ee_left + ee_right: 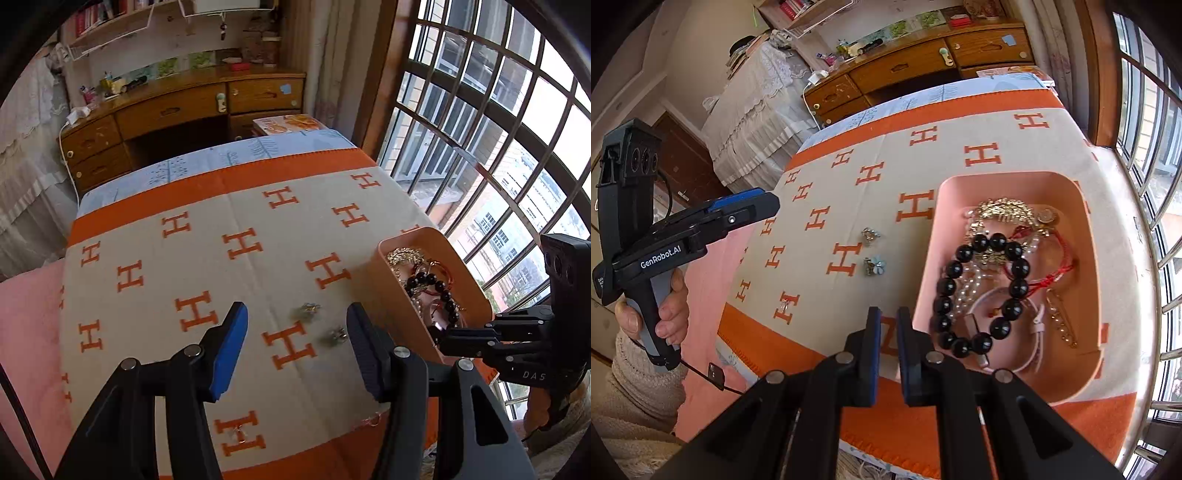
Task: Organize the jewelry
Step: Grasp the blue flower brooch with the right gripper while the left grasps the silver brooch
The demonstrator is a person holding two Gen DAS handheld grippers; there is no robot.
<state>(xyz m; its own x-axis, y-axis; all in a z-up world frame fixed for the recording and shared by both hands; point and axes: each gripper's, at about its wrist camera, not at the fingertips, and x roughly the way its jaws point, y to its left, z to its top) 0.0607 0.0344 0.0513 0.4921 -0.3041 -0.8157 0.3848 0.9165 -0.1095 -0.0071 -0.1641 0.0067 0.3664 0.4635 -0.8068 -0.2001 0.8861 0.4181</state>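
A pink tray (1089, 236) (391, 291) on the H-patterned cloth holds a black bead bracelet (1015, 284) (441, 291), gold and pearl chains (1001, 210), a red cord and a pink band. Two small brooches lie on the cloth left of it: one (870, 236) (309, 309) farther, a blue flower one (875, 266) (337, 335) nearer. A small earring (785, 306) (239, 432) lies near the front edge. My left gripper (295, 345) is open above the two brooches. My right gripper (888, 350) is nearly closed and empty beside the tray's front left corner.
The cloth (221, 258) covers a table beside a barred window (498, 129) on the right. A wooden desk (177, 114) stands behind. A pink blanket (26, 332) lies to the left. The right gripper body shows in the left wrist view (517, 339).
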